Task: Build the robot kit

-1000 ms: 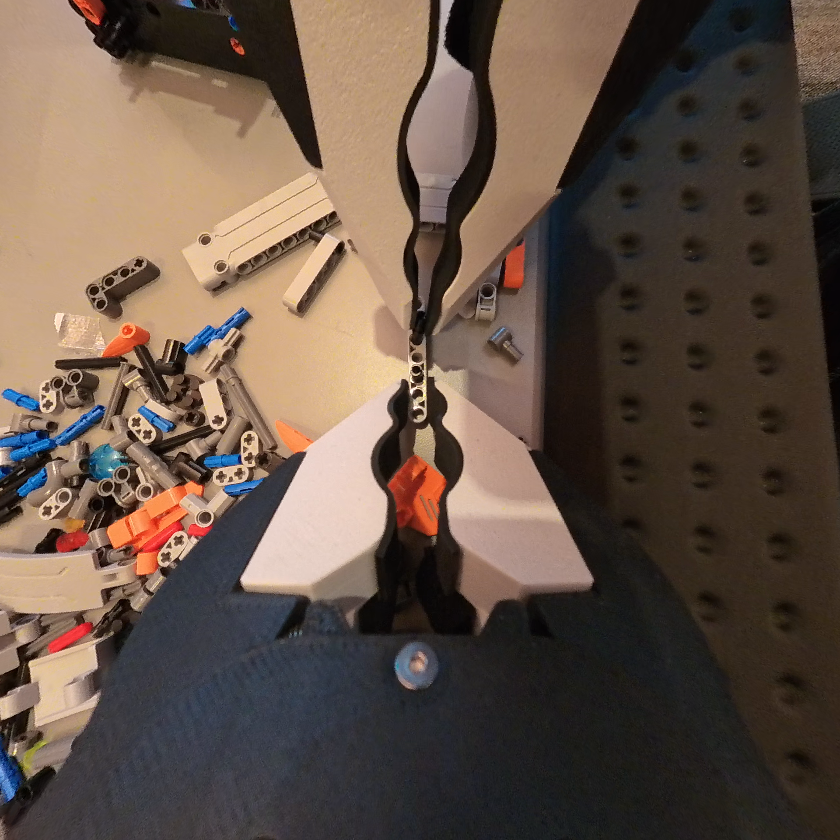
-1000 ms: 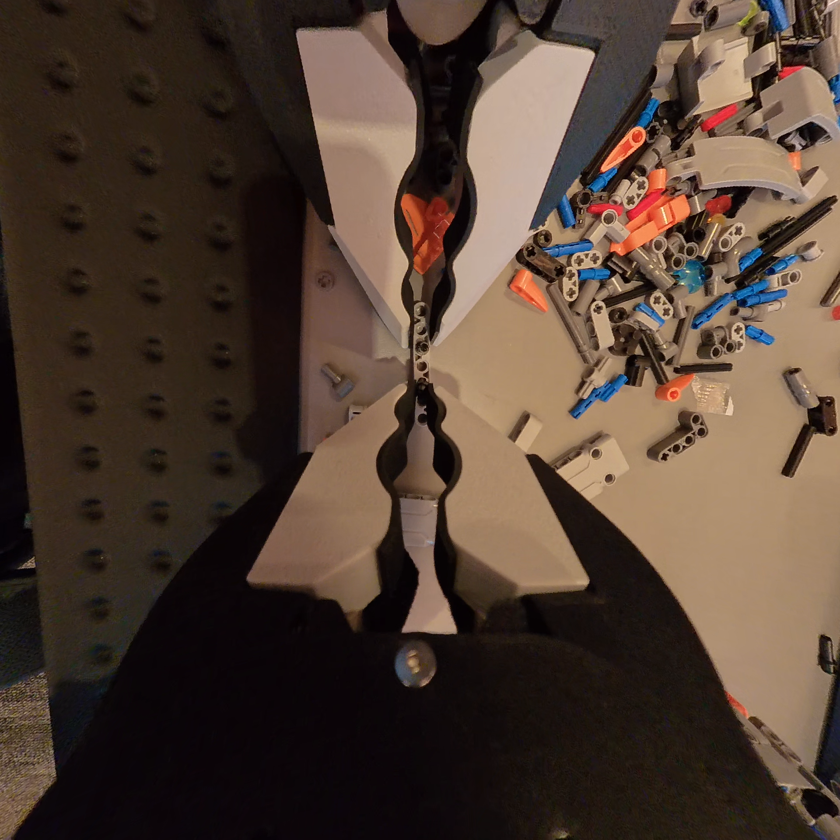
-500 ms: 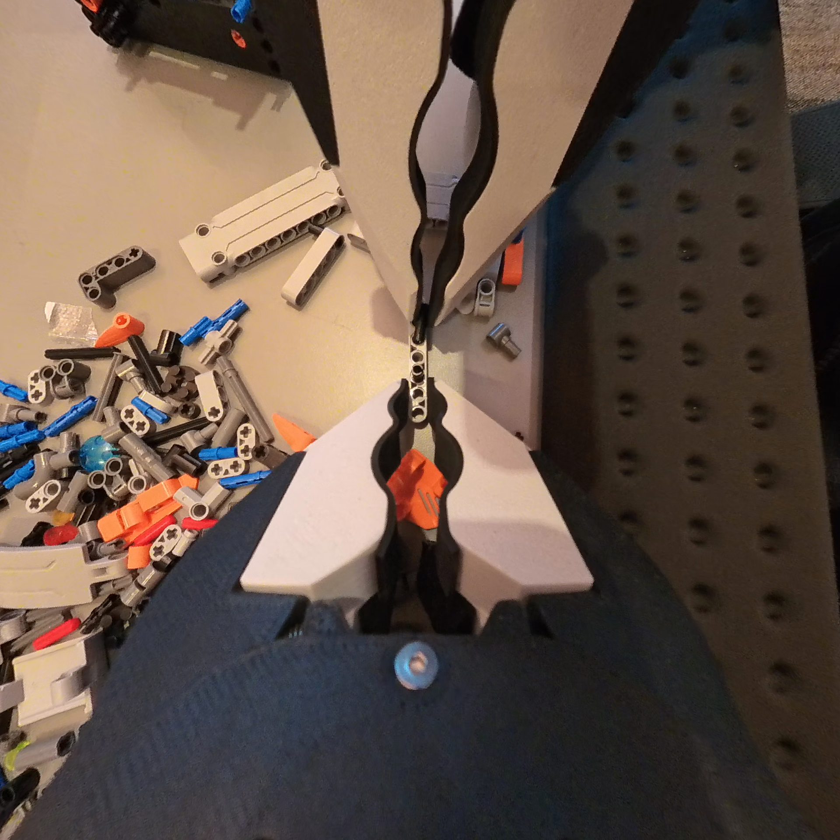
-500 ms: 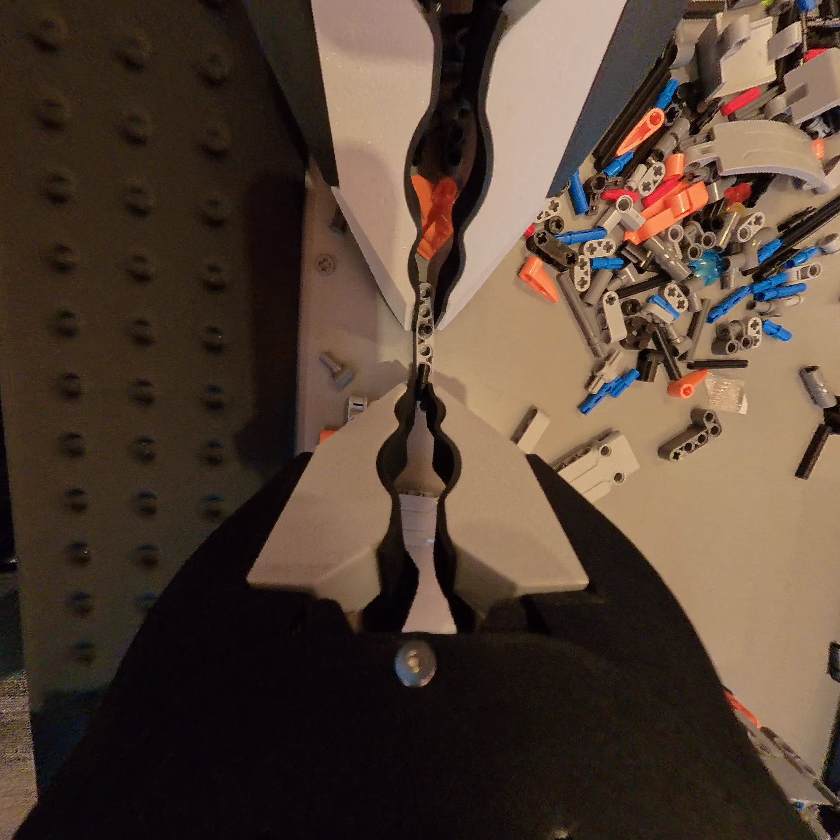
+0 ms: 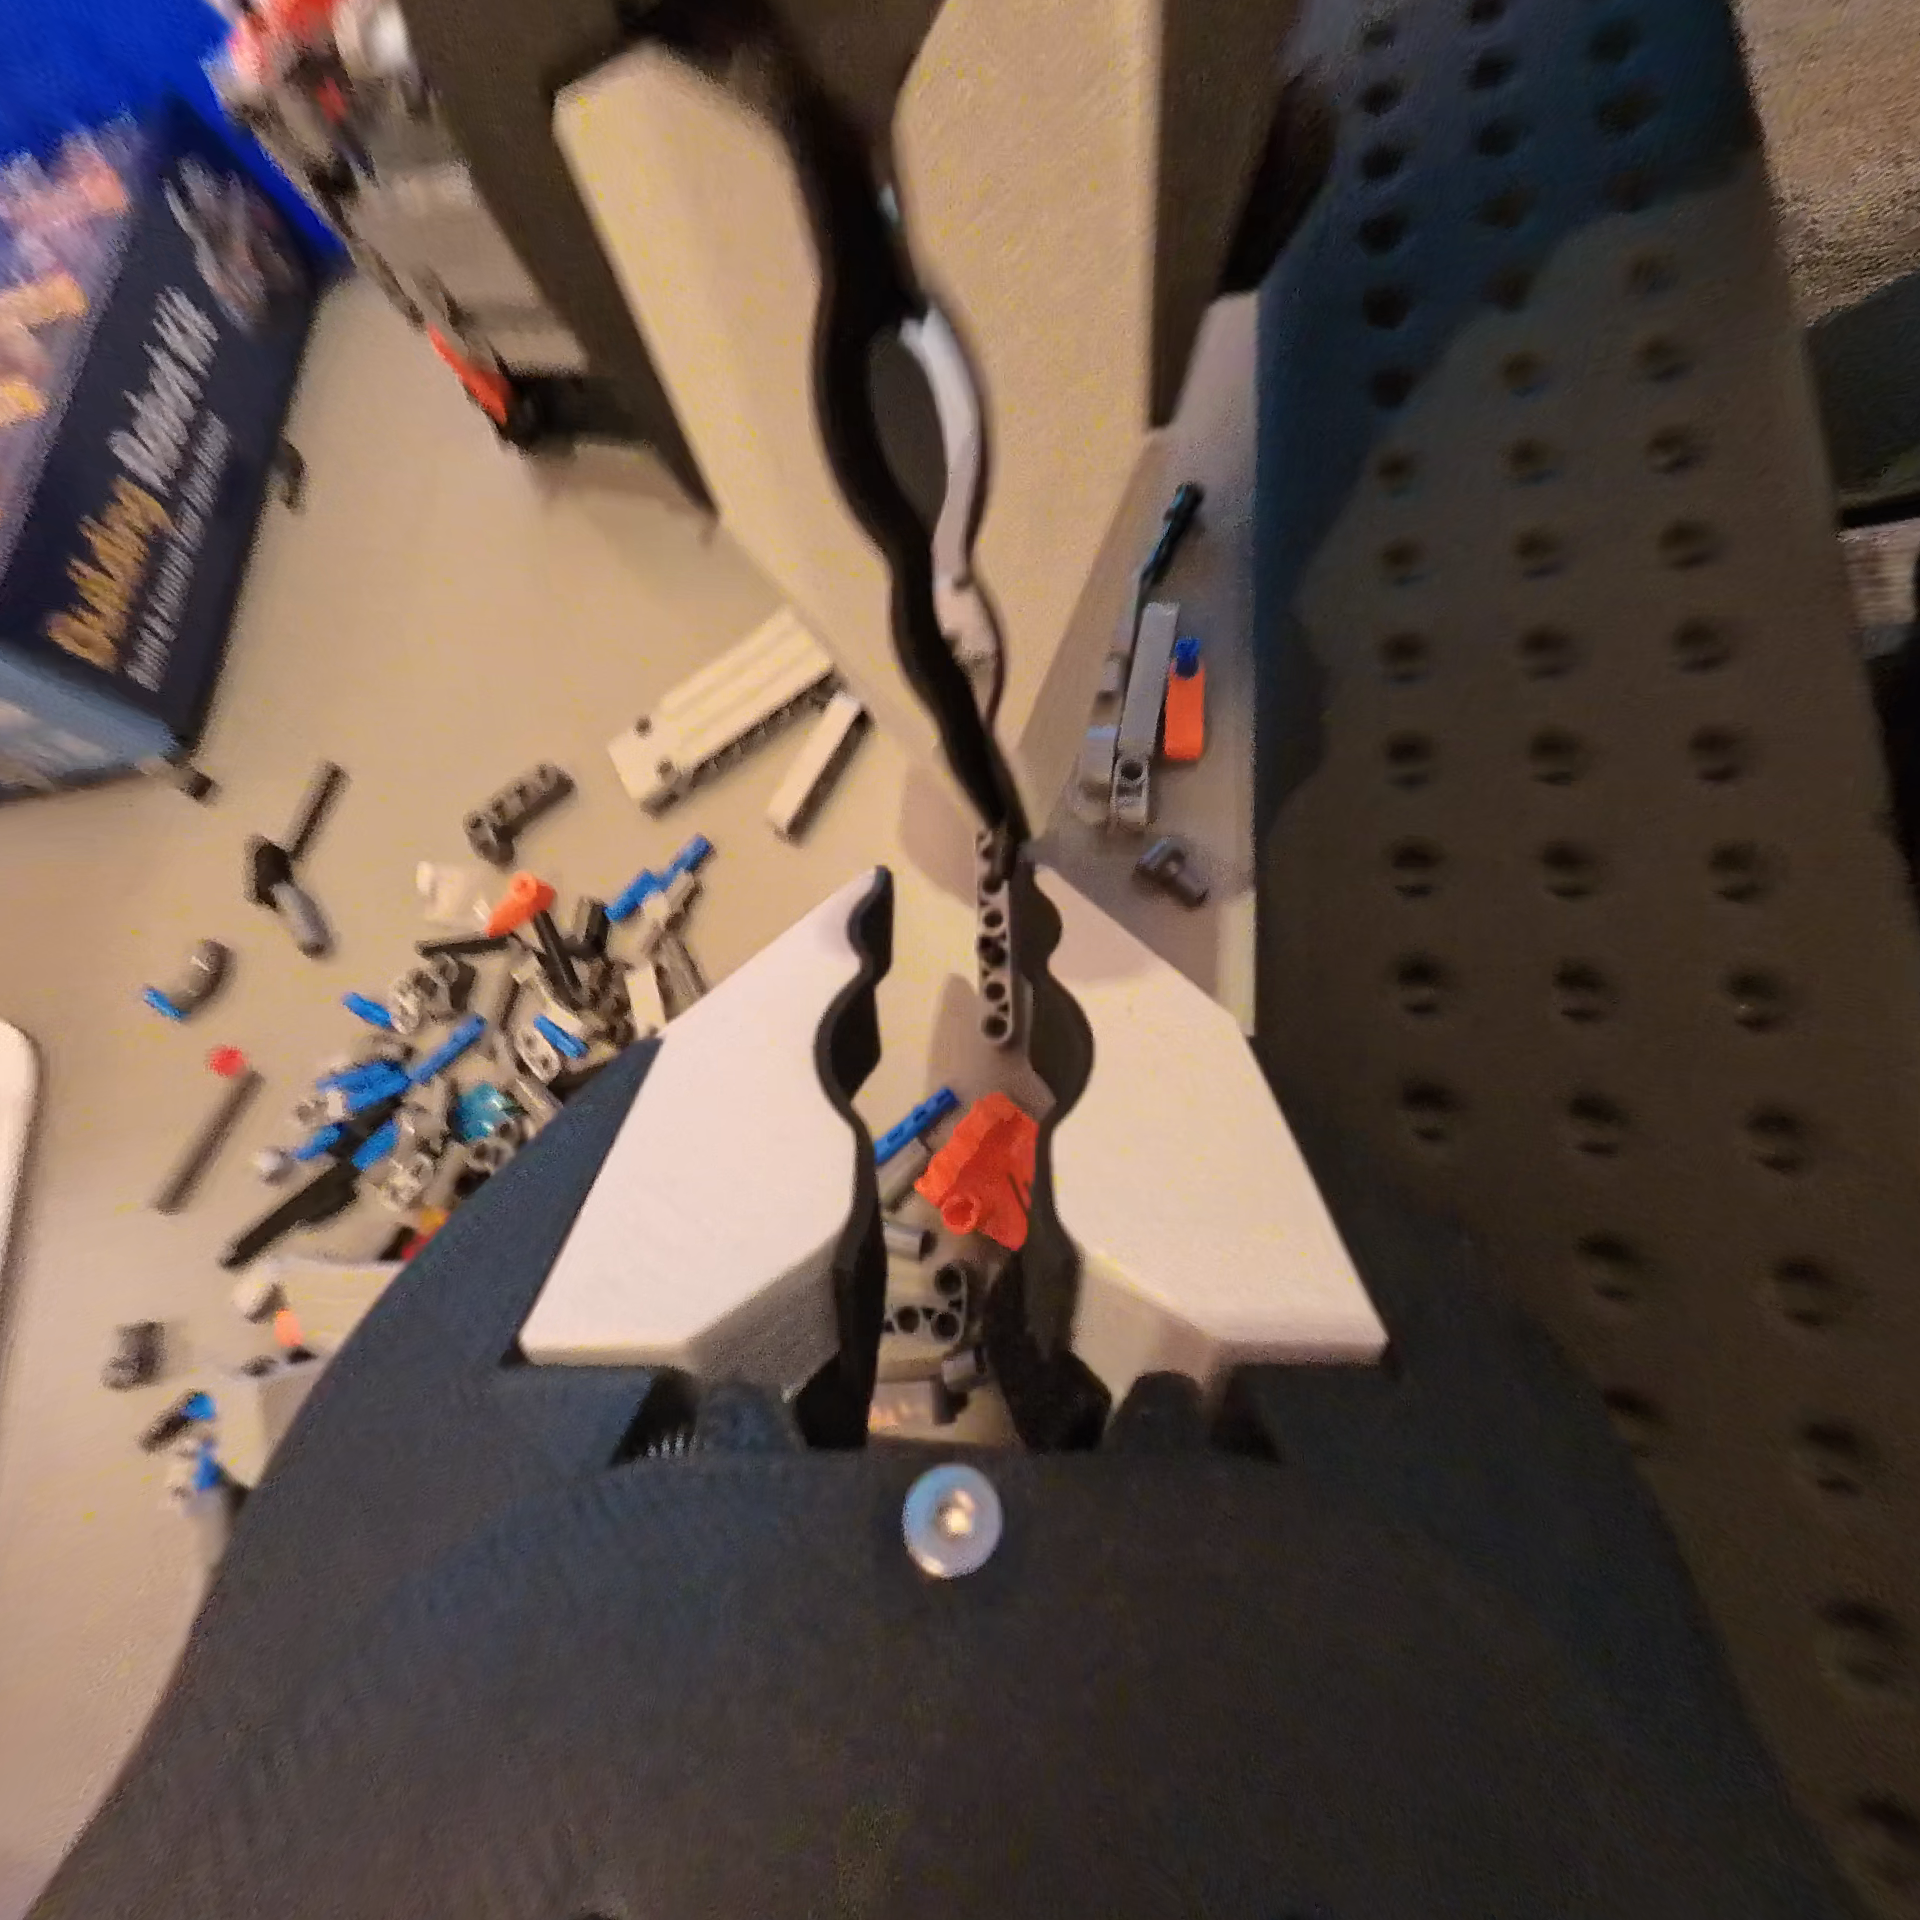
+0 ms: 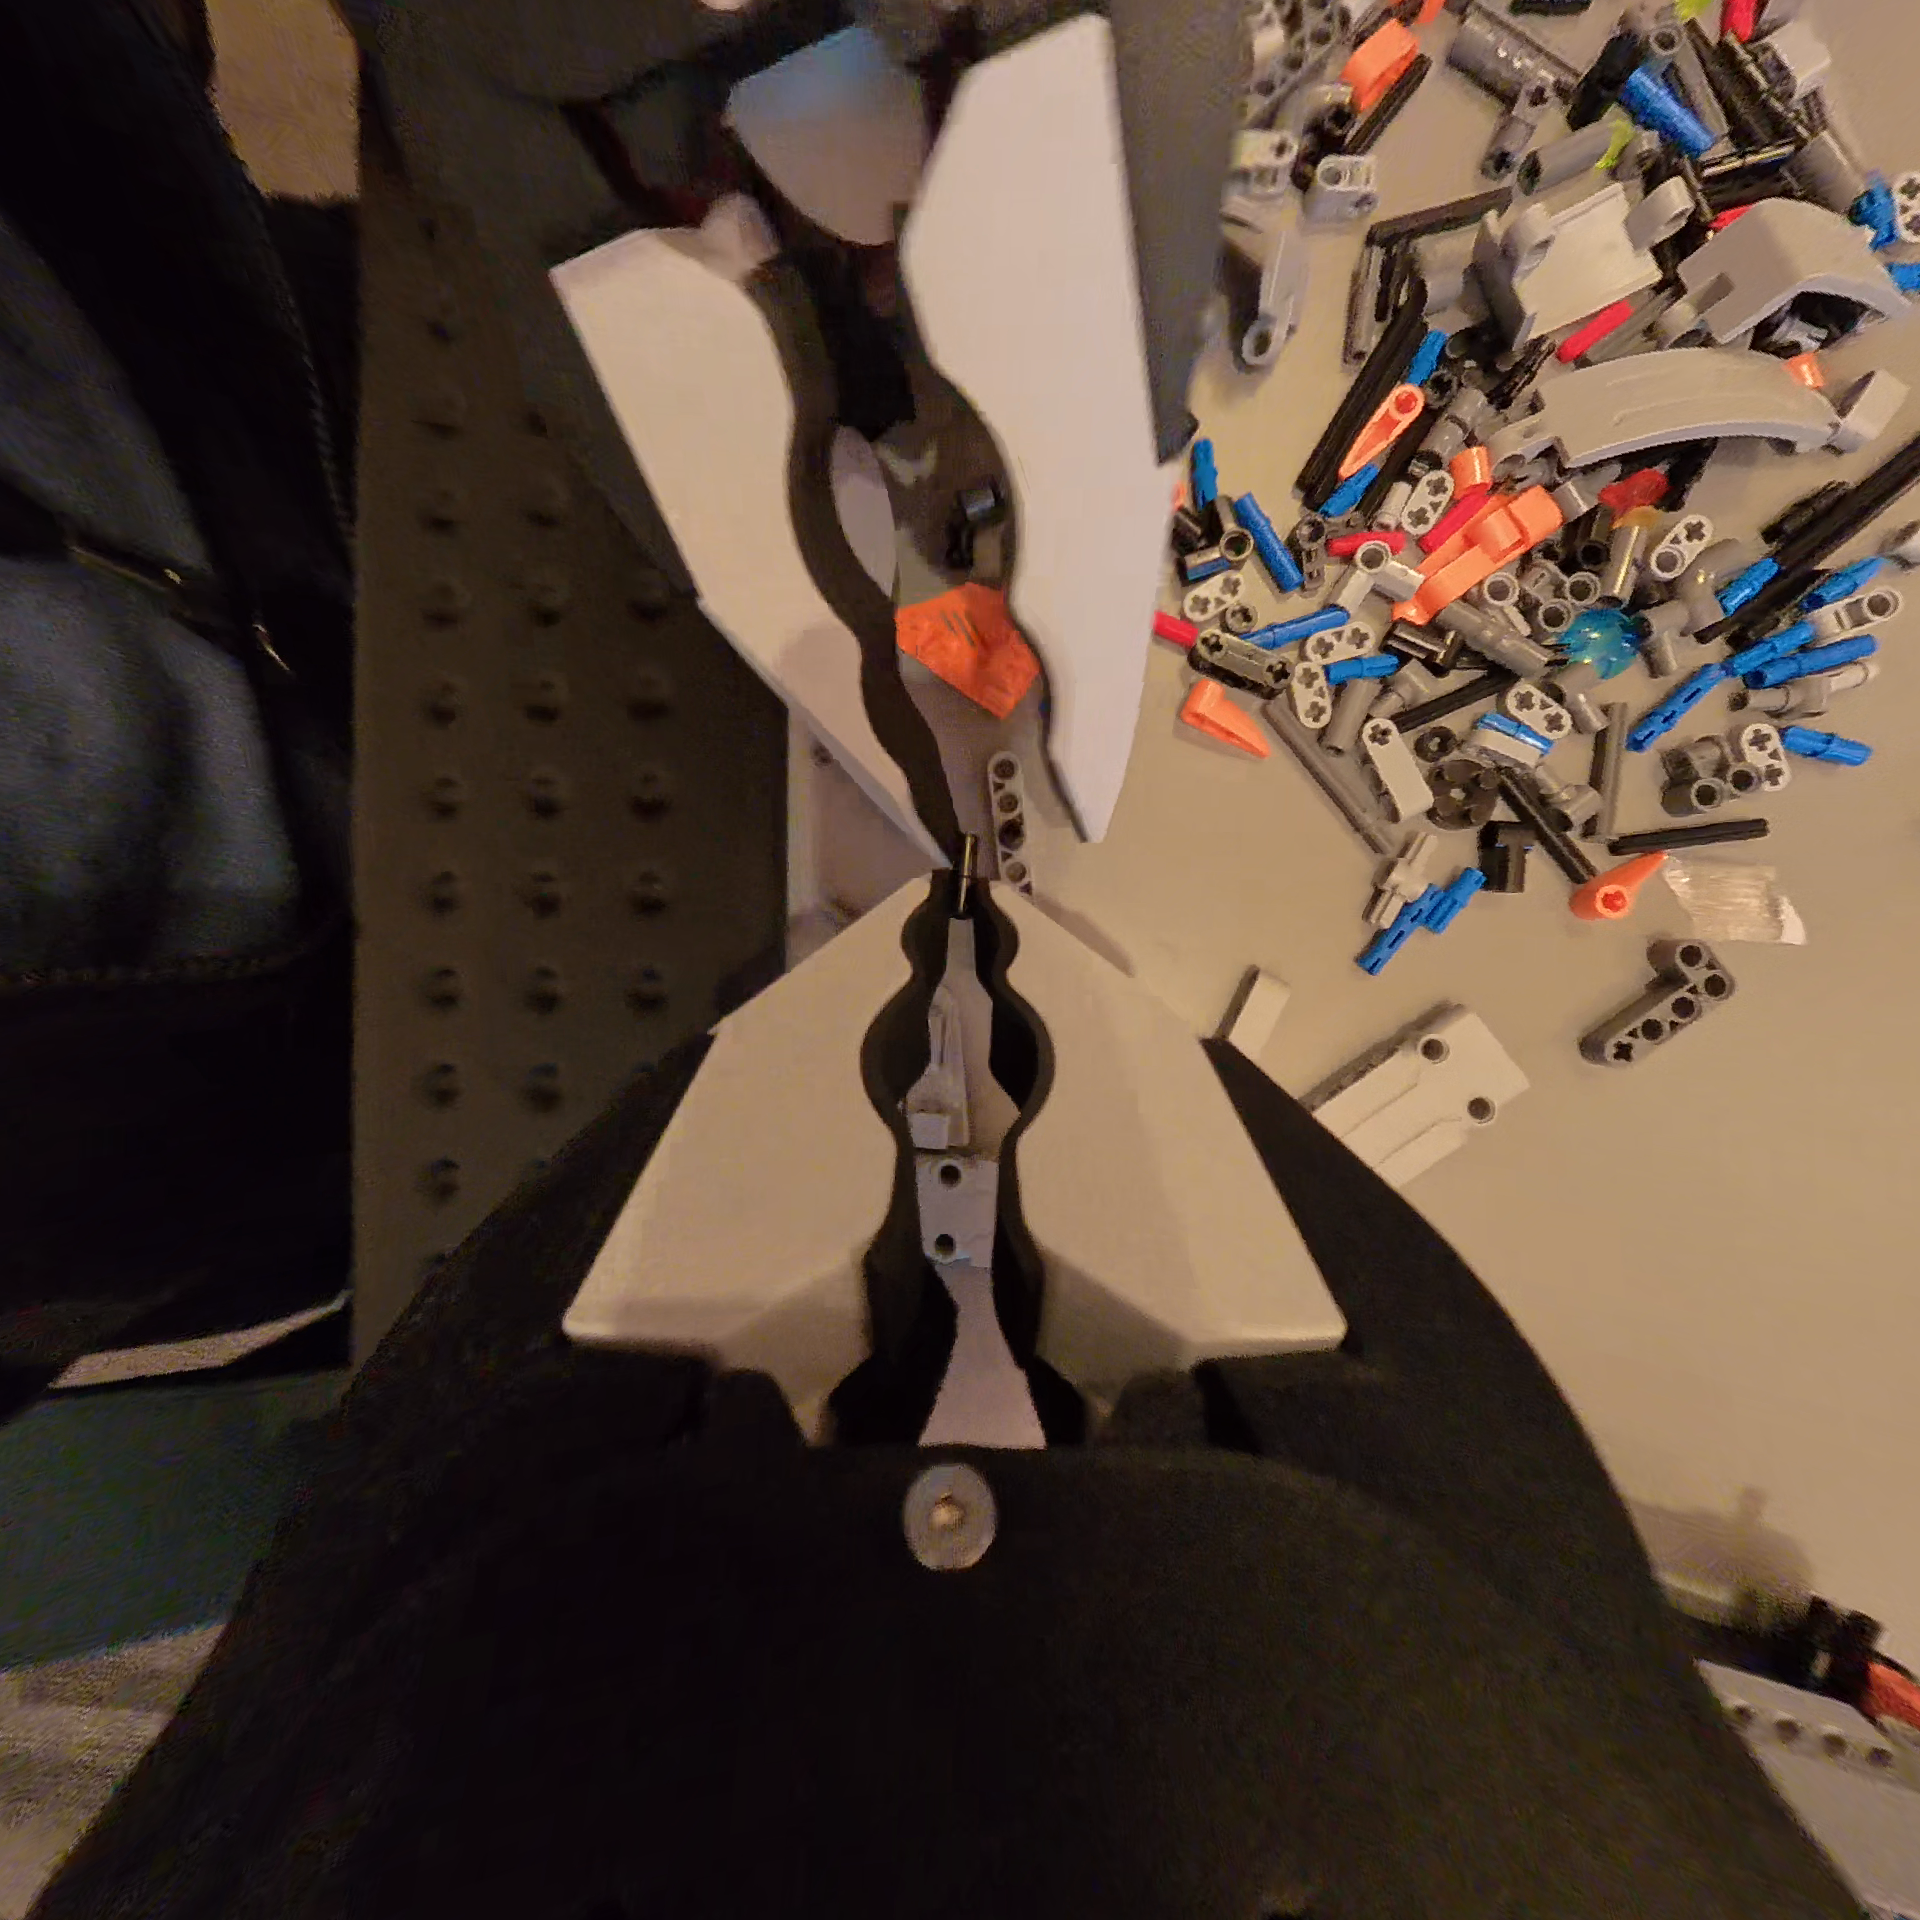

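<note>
The left gripper [image 5: 958,894], clamped on the grey holed beam [image 5: 1000,956] a moment ago, now gapes open with the beam beside its right finger, while the right gripper [image 6: 961,888] pinches a black pin [image 6: 963,868] at the beam's far end, near the pile of loose parts [image 6: 1507,623].
</note>
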{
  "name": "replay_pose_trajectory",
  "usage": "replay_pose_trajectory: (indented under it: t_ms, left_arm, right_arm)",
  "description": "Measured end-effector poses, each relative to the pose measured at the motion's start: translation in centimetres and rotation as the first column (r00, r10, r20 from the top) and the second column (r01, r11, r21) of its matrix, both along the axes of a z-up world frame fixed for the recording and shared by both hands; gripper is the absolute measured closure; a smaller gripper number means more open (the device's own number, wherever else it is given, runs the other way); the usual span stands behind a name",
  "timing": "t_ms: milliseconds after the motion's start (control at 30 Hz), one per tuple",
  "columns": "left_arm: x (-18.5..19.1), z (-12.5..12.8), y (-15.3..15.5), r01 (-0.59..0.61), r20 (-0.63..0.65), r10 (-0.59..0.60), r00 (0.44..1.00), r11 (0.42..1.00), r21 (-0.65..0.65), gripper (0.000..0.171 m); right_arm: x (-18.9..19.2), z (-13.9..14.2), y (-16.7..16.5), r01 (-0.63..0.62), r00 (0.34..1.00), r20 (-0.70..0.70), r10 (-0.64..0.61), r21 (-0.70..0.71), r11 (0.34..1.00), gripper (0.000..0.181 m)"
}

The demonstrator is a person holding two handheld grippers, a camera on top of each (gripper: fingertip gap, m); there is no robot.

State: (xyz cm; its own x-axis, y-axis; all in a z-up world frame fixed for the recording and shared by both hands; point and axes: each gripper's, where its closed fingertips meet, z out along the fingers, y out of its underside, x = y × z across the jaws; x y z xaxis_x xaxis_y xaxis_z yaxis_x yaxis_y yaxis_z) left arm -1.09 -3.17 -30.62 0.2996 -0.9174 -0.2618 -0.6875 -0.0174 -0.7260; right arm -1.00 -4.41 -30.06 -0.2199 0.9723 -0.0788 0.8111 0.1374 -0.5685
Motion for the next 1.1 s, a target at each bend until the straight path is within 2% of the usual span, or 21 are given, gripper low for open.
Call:
replay_pose_trajectory:
  t_ms: [100,200,300,433,533,700,900,1100]
  left_arm:
    - [0.6,0.8,-0.4,0.041,-0.038,-0.036,0.999,0.991,0.126,0.167]
    - [0.7,1.6,0.0,0.027,-0.03,-0.022,0.999,0.985,0.173,0.169]
    - [0.2,3.5,1.1,-0.033,0.072,0.021,0.997,0.986,0.162,0.169]
    - [-0.9,6.7,2.1,-0.112,0.252,0.074,0.965,0.984,0.139,0.17]
    - [-1.6,8.0,2.4,-0.149,0.309,0.094,0.946,0.976,0.158,0.17]
    - [-2.3,8.7,2.8,-0.188,0.343,0.124,0.931,0.969,0.16,0.17]
    - [-2.2,8.8,2.6,-0.192,0.335,0.124,0.934,0.965,0.179,0.17]
    - [-2.5,9.0,2.7,-0.203,0.341,0.132,0.931,0.962,0.183,0.17]
  right_arm:
    - [0.0,0.8,0.1,0.04,0.999,-0.021,-0.041,-0.065,0.997,0.179]
    - [0.0,1.8,0.6,0.07,0.996,-0.046,-0.077,-0.138,0.988,0.179]
    - [-0.7,3.9,1.7,0.105,0.985,-0.112,-0.13,-0.204,0.973,0.179]
    - [-2.0,7.1,2.7,0.132,0.948,-0.236,-0.213,-0.319,0.938,0.179]
    - [-2.8,8.5,3.0,0.137,0.914,-0.307,-0.265,-0.38,0.915,0.179]
    - [-3.6,9.4,3.2,0.137,0.855,-0.396,-0.334,-0.448,0.883,0.175]
    - [-4.0,10.5,3.2,0.125,0.801,-0.45,-0.394,-0.518,0.846,0.18]
    - [-4.3,10.3,3.1,0.133,0.797,-0.462,-0.389,-0.494,0.859,0.181]
